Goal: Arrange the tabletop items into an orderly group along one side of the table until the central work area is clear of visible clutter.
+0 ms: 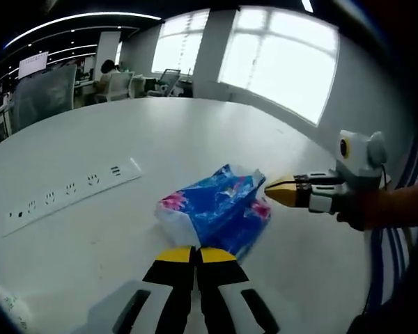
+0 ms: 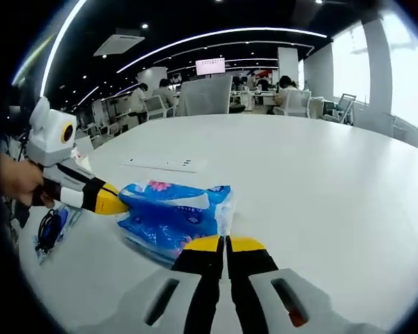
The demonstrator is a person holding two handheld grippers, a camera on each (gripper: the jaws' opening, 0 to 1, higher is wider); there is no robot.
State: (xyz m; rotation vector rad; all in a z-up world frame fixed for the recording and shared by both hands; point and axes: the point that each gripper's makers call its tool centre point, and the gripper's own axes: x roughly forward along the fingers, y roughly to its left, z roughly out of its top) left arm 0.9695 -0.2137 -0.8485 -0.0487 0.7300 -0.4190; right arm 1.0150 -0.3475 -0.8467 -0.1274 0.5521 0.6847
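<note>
A blue tissue pack (image 1: 216, 209) with pink flowers lies on the white table (image 1: 195, 132), right in front of my left gripper (image 1: 195, 255). Its yellow-tipped jaws are shut and their tips meet the pack's near edge. My right gripper (image 1: 273, 189) comes in from the right, shut, its tip against the pack's other side. In the right gripper view the pack (image 2: 171, 212) lies between my right gripper (image 2: 226, 243) and my left gripper (image 2: 120, 202). Whether either one pinches the wrapper cannot be seen.
A white power strip (image 1: 70, 191) lies on the table beyond the pack, also seen as the strip (image 2: 164, 163). A small clear bag with a dark item (image 2: 52, 229) sits near the table edge. Office chairs (image 2: 205, 94) and people stand past the far edge.
</note>
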